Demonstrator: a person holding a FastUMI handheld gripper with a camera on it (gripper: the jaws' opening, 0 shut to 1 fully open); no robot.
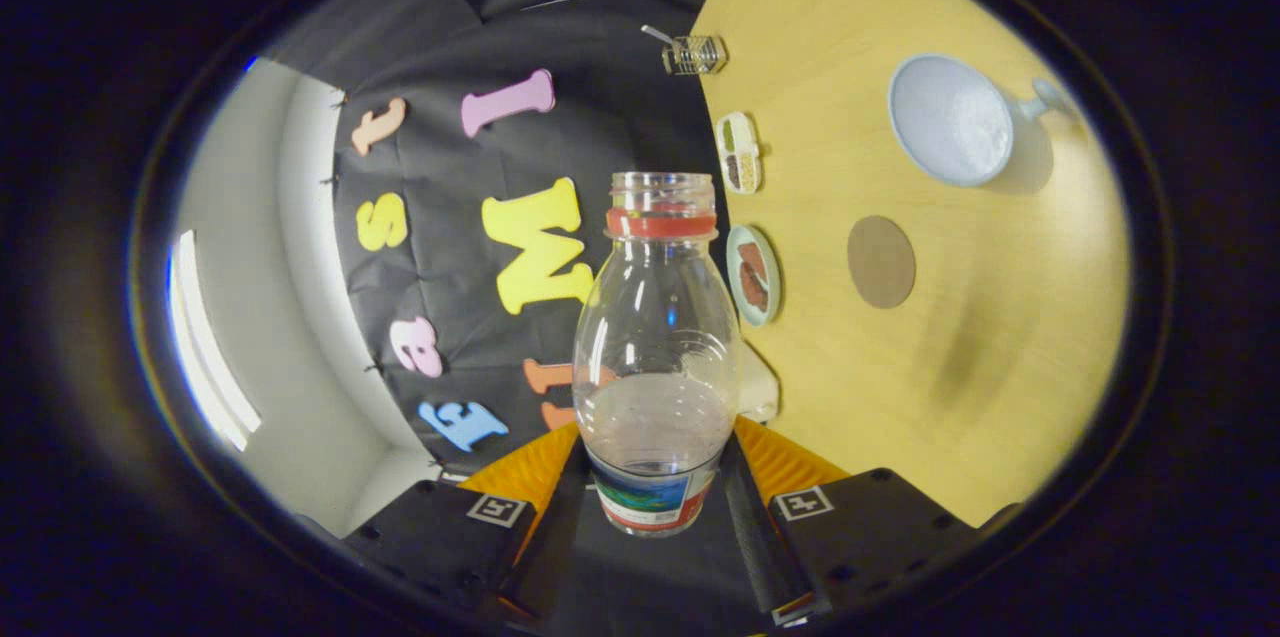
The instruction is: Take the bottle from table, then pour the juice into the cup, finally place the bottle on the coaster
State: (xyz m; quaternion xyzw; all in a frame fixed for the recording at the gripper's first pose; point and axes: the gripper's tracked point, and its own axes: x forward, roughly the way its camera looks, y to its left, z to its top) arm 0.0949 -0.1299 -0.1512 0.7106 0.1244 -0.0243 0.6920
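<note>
My gripper [655, 477] is shut on a clear plastic bottle [655, 347], both fingers pressing on its labelled lower part. The bottle has an open neck with a red ring and holds some clear liquid in its lower half. The whole view is rolled on its side, so the bottle is held off the wooden table [1000, 367]. A pale blue cup [950, 122] with a handle stands on the table, beyond and to the side of the bottle's neck. A round brown coaster [881, 261] lies flat on the table between the cup and my fingers.
Along the table's back edge, by the booth wall, are a small wire rack [694, 54], a divided snack dish [740, 153] and a round plate [753, 274] with brown food. A white wall stands beyond the black cloth.
</note>
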